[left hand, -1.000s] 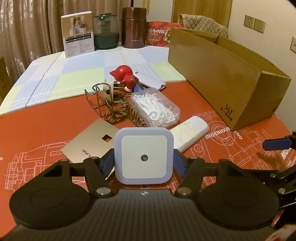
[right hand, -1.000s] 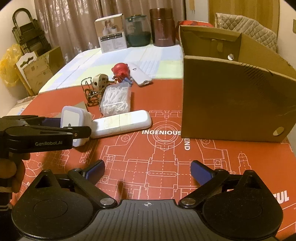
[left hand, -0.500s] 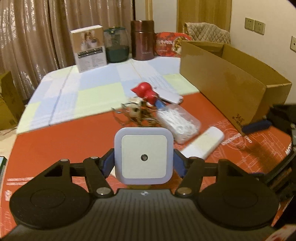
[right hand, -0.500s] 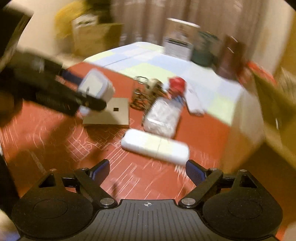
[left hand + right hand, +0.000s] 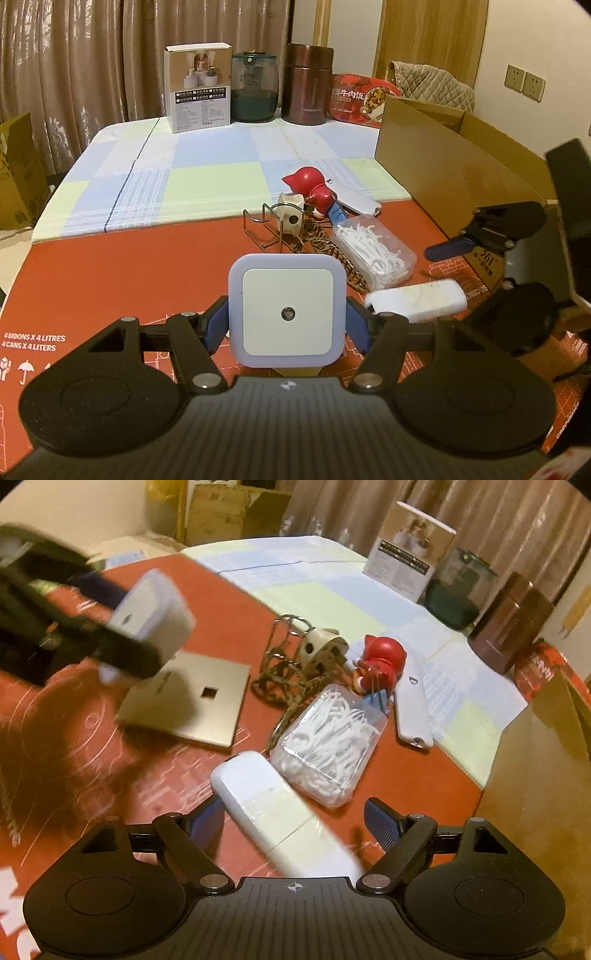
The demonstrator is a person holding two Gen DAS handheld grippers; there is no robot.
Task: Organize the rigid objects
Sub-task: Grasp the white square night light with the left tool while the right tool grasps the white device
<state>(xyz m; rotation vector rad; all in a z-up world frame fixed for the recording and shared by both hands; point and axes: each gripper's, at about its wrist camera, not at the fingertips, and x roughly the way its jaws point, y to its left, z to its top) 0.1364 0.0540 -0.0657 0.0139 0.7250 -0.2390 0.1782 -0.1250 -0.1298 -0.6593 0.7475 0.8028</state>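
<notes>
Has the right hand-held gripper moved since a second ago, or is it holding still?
Yes. The right hand-held gripper has swung from the open mat towards the white remote, which now lies between its closing, not yet touching jaws; the cardboard box sits far right.

White night light [image 5: 287, 313]; red figurine [image 5: 380, 656]; gold plate [image 5: 192, 703]; orange-red printed mat [image 5: 110, 273].

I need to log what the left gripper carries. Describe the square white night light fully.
The night light is a rounded square of glossy white plastic with a paler lilac rim and a small dark round sensor at the centre of its face. It is clamped by its two sides between the blue pads of the left gripper, face to the camera, upright, lifted off the red mat.
</notes>
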